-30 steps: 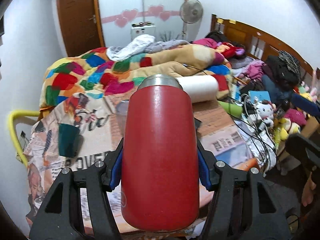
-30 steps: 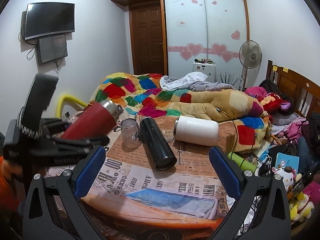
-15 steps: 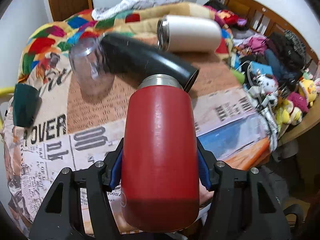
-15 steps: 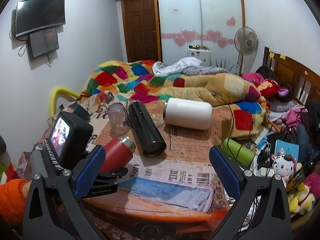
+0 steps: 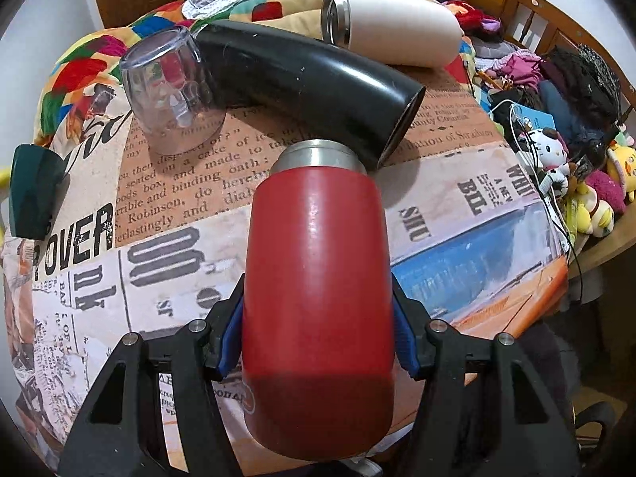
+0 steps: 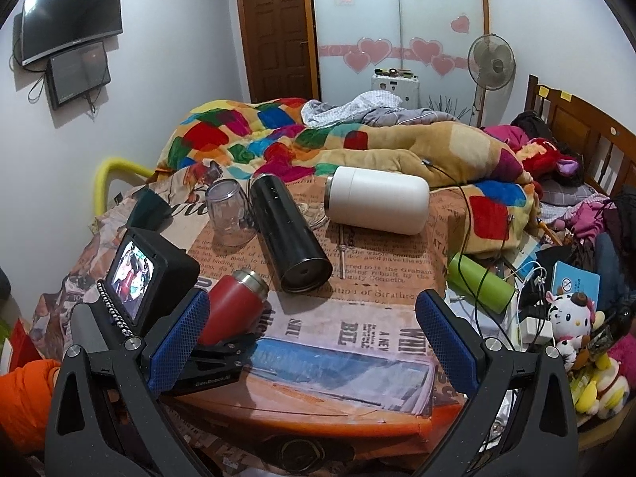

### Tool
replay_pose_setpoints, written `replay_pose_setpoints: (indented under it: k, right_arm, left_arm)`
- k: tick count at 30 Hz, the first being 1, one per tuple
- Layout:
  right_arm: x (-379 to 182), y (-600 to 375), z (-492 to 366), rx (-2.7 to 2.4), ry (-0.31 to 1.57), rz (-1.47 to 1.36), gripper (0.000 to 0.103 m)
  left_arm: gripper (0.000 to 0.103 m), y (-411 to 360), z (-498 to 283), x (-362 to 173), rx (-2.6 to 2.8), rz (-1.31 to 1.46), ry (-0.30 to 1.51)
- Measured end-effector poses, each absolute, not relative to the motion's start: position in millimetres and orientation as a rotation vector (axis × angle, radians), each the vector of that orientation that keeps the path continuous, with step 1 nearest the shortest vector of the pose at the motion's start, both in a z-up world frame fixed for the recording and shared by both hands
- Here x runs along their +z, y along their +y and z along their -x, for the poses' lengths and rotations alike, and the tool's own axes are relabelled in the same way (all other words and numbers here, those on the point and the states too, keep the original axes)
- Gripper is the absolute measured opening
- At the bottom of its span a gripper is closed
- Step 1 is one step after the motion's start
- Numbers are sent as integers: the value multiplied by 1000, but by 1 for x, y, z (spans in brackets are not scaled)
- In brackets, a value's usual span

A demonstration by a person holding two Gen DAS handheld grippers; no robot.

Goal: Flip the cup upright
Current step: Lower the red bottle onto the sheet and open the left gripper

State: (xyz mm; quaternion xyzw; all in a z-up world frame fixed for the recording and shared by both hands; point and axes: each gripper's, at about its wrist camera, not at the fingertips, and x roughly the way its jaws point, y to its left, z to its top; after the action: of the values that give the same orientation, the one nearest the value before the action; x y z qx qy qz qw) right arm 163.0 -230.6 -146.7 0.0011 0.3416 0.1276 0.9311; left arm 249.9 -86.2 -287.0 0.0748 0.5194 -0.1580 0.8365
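Note:
My left gripper (image 5: 318, 342) is shut on a red cup (image 5: 318, 310) with a steel rim. The cup points forward and down, its rim just short of the table and close to the mouth of a black flask (image 5: 314, 83) lying on its side. In the right wrist view the red cup (image 6: 234, 310) tilts over the table's near left part, held by the left gripper (image 6: 214, 342). My right gripper (image 6: 314, 338) is open and empty above the table's front edge.
A clear glass (image 5: 171, 91) stands upside down, a white flask (image 5: 393, 28) lies on its side, and a dark green cup (image 5: 33, 194) sits at the left edge. The table wears a newspaper-print cloth (image 5: 167, 258). A green bottle (image 6: 481, 282), cables and toys crowd the right.
My left gripper has tipped the red cup forward and down from pointing at the bed to pointing at the tabletop, and has lowered it toward the black flask. The right gripper stays open.

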Motion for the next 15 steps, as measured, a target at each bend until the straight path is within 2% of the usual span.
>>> replay_pose_setpoints:
  k: [6, 15]
  right_arm:
    - [-144, -222, -160, 255, 697, 32, 103]
    - [-140, -202, -169, 273, 702, 86, 103]
  left_arm:
    - [63, -81, -241, -280, -370, -147, 1136]
    - [69, -32, -206, -235, -350, -20, 1048]
